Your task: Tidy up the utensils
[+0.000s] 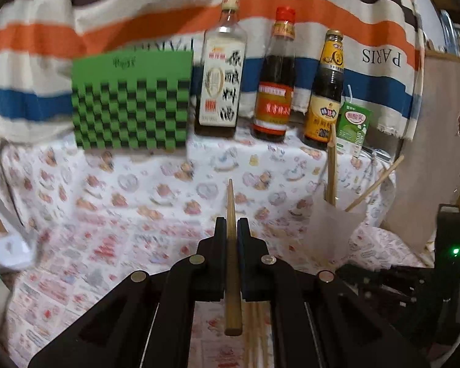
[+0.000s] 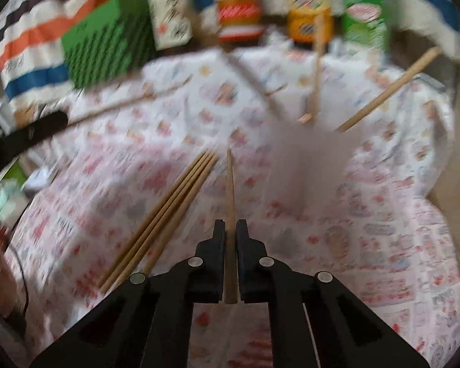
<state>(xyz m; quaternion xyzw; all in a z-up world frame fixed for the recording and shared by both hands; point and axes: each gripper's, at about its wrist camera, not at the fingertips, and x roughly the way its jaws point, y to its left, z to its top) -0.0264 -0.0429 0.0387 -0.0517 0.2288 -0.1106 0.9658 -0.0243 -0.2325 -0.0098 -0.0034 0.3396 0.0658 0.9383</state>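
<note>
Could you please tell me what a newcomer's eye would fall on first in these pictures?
Probably the black left gripper and black right gripper, each shut on a wooden chopstick. Beyond stands a translucent white cup holding two chopsticks, with three sauce bottles along the striped cloth behind.

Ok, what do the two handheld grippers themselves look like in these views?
Both the left gripper and right gripper are matte black plastic, with flat rectangular fingers on angled linkage arms joined by round silver pins. In the left view, a black body beside it shows a small green light.
</note>
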